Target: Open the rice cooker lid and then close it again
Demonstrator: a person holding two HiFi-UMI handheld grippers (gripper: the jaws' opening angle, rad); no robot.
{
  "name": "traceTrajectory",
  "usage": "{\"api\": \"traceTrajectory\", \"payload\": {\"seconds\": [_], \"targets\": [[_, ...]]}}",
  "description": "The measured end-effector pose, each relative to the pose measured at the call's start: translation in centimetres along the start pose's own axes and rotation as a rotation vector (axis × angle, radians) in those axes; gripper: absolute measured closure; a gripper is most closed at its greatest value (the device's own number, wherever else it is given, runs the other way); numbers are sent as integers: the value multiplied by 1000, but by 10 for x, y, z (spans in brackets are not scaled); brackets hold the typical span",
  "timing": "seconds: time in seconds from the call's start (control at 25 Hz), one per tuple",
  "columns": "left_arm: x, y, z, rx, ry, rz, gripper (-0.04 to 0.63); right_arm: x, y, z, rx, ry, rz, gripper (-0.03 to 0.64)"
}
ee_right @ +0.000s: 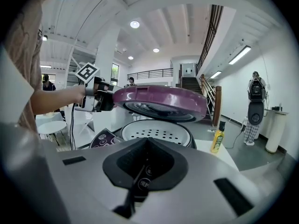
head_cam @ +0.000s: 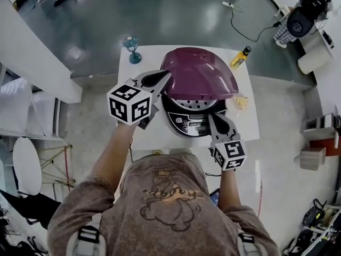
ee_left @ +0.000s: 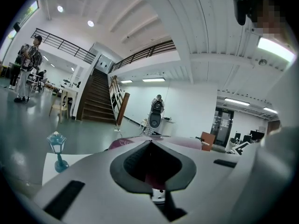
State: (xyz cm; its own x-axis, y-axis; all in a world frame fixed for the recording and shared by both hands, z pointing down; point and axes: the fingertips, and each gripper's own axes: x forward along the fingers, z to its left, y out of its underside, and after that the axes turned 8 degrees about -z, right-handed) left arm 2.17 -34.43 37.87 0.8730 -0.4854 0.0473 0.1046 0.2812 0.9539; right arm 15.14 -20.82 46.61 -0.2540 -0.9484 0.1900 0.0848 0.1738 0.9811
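Rice cooker lid (head_cam: 200,73) half raised.
My left tongs (head_cam: 165,76), pressed together, touch its edge; right tongs (head_cam: 211,116), also together, sit at the cooker (head_cam: 186,122) front.

A white table (head_cam: 139,137) bears a cooker (head_cam: 186,122). Its purple lid (head_cam: 200,73) is partly raised and hangs over the pot, and the dark control panel (head_cam: 193,126) shows below the lid's front edge. The left gripper (head_cam: 164,78), jaws together, meets the lid's left front edge. The right gripper (head_cam: 212,116), also closed, points at the cooker's front right. A yellow bottle (head_cam: 241,57) and a teal lamp (head_cam: 131,49) stand at the table's far side.
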Motion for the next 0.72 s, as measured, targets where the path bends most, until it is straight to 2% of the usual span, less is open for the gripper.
{"api": "traceTrajectory", "payload": {"seconds": [0.16,0.28,0.36,0.72], "targets": [[6,-13,1,8,11,-24,574,0,1,1,6,-6,2,611],[9,-29,5,11,4,-82,572,-1,1,1,7,-7,2,611],[11,-39,12,-3,-4,-127,572,-1,2,0,6,-6,1,611],[20,-79,36,-43,-21,-214,572,1,2,0,13,-24,0,611]]}}
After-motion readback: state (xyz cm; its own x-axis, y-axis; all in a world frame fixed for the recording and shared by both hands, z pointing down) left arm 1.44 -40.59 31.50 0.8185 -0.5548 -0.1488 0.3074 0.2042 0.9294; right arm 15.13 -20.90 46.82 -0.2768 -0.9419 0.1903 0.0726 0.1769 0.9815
